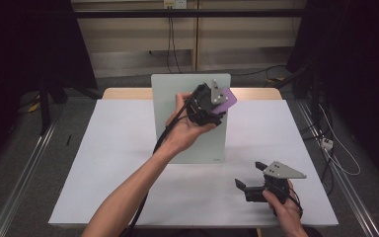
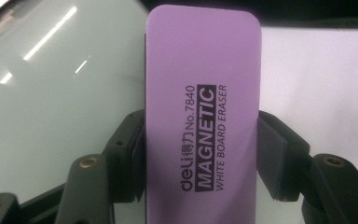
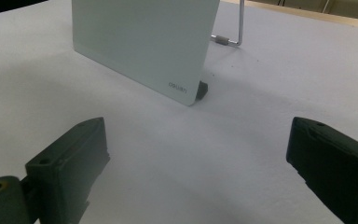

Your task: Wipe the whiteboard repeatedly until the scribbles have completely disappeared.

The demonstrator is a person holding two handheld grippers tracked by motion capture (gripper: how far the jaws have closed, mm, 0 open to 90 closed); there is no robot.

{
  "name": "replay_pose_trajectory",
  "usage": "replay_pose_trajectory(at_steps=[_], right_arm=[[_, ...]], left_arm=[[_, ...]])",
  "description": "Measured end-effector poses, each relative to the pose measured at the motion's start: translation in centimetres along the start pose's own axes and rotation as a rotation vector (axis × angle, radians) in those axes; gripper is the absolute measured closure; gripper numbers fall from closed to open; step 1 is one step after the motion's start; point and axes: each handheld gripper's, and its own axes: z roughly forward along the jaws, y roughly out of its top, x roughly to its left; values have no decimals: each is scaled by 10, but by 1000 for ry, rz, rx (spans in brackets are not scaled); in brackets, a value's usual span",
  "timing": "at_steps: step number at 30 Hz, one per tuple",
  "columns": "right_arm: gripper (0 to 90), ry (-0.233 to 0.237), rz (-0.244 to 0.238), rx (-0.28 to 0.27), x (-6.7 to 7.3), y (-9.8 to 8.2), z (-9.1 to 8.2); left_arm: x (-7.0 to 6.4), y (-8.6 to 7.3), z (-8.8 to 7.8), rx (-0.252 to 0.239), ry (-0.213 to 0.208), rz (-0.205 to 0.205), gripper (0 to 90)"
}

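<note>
Purple eraser [image 2: 203, 116] clamped in left gripper [image 1: 212, 106] at whiteboard's [image 1: 177, 94] right edge; right gripper [image 1: 254, 180] wide open.

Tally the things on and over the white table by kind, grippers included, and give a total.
Purple magnetic whiteboard eraser: 1, clamped in the left gripper
Glass whiteboard on its wire stand: 1
Grippers: 2, counting the open right gripper
Total: 4

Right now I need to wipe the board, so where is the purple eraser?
The purple eraser is clamped between the left tongs, held up against the upper right part of the pale glass board standing mid-table in the high view.
</note>
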Motion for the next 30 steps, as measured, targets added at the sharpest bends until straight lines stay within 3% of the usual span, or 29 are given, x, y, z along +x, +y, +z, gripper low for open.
replay_pose_trajectory(at_steps=[6,8,9,13,15,20,24,30], right_arm=[[53,0,-3,-2,0,0,0],[53,0,-2,-1,0,0,0],[53,-1,-1,-2,0,0,1],[53,-2,-1,1,0,0,1],[53,-2,0,1,0,0,1],[52,-2,-1,-1,0,0,-1],[52,-1,-1,-2,1,0,-1],[53,0,-1,-2,0,0,-1]], left_arm=[[28,5,-21,-50,63,-69,409],[29,5,-24,-59,88,-70,409],[29,5,-24,-55,81,-69,409],[21,6,-16,-38,66,-55,409],[11,8,-9,0,55,-30,409],[-11,4,9,37,-11,18,409],[-25,-2,20,47,-43,33,409],[-18,1,16,21,-44,7,409]])
